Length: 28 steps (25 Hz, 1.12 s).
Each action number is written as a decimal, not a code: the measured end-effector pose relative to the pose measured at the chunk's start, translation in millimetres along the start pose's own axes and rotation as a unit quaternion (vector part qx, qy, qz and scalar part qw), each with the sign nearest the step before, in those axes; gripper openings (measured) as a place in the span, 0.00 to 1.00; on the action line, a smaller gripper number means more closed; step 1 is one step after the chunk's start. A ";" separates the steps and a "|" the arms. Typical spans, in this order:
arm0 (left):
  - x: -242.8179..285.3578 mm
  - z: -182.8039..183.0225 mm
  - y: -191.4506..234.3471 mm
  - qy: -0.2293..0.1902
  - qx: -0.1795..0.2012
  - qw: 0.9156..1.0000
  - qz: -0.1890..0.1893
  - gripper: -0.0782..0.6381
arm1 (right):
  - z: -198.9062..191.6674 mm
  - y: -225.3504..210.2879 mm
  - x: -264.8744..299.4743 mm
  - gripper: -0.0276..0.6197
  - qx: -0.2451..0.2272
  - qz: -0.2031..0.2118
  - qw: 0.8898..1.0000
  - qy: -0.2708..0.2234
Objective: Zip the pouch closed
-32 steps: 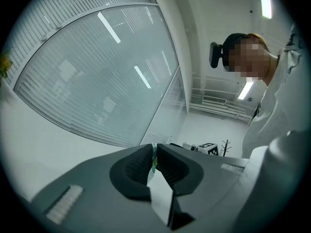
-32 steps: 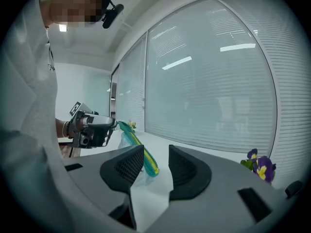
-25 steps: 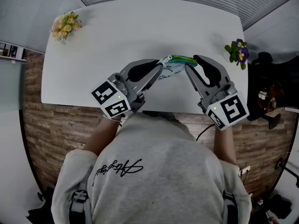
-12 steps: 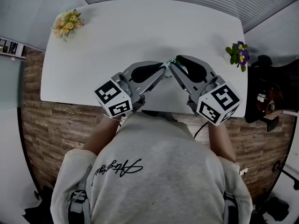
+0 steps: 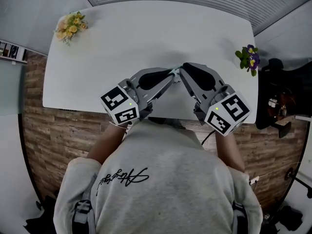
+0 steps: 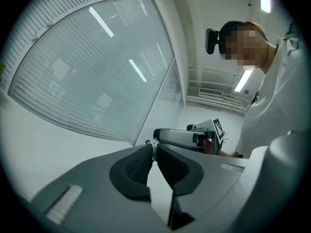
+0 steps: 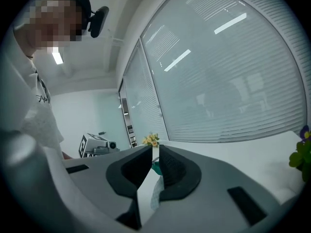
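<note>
The pouch [image 7: 155,168], white with a teal edge, is almost wholly hidden in the head view, where the two grippers meet tip to tip above the white table [image 5: 146,28]. My left gripper [image 5: 172,73] is shut on a thin edge of the pouch, which shows as a sliver at its tips [image 6: 153,148]. My right gripper [image 5: 181,72] faces it from the right. Its jaws have just been closing, and the pouch's fabric now sits pinched between its pads [image 7: 167,169]. The right gripper's finger [image 6: 177,136] lies just beyond the left tips.
A bunch of yellow flowers [image 5: 69,26] stands at the table's far left corner, and a small plant with purple blooms [image 5: 248,55] at the right edge. The table's front edge runs just under both grippers, close to the person's chest.
The right gripper moved left to meet the left one, rolled over, and closed down on the pouch, which it now covers. The left gripper stayed put.
</note>
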<state>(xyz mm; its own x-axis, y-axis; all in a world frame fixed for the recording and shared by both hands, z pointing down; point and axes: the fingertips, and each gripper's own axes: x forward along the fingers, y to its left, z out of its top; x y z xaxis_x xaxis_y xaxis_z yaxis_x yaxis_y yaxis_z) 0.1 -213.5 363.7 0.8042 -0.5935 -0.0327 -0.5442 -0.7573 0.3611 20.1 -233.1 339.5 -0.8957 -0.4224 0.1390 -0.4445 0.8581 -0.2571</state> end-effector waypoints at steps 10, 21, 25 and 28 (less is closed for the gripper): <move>-3.4 0.3 -2.4 0.000 -0.001 1.000 0.005 0.15 | -8.2 17.8 2.0 0.09 -0.019 0.008 1.000 -0.001; -3.2 -2.3 -8.1 0.013 0.019 1.000 0.007 0.15 | -5.7 24.9 -0.2 0.12 -0.072 0.002 0.997 0.011; -4.3 -3.3 -5.8 0.015 0.016 1.000 0.015 0.15 | -4.4 30.4 1.5 0.15 -0.092 0.002 0.996 0.012; -4.9 -3.9 -5.3 0.019 0.016 1.000 0.018 0.15 | -3.9 33.3 2.6 0.16 -0.096 0.007 0.995 0.005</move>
<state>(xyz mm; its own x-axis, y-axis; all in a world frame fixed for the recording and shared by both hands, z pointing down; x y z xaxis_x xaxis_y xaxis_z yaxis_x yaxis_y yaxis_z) 0.0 -205.5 365.6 0.7924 -0.6098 0.0154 -0.5795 -0.7446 0.3312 3.0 -204.5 335.0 -0.9013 -0.4079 0.1458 -0.4208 0.9043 -0.0716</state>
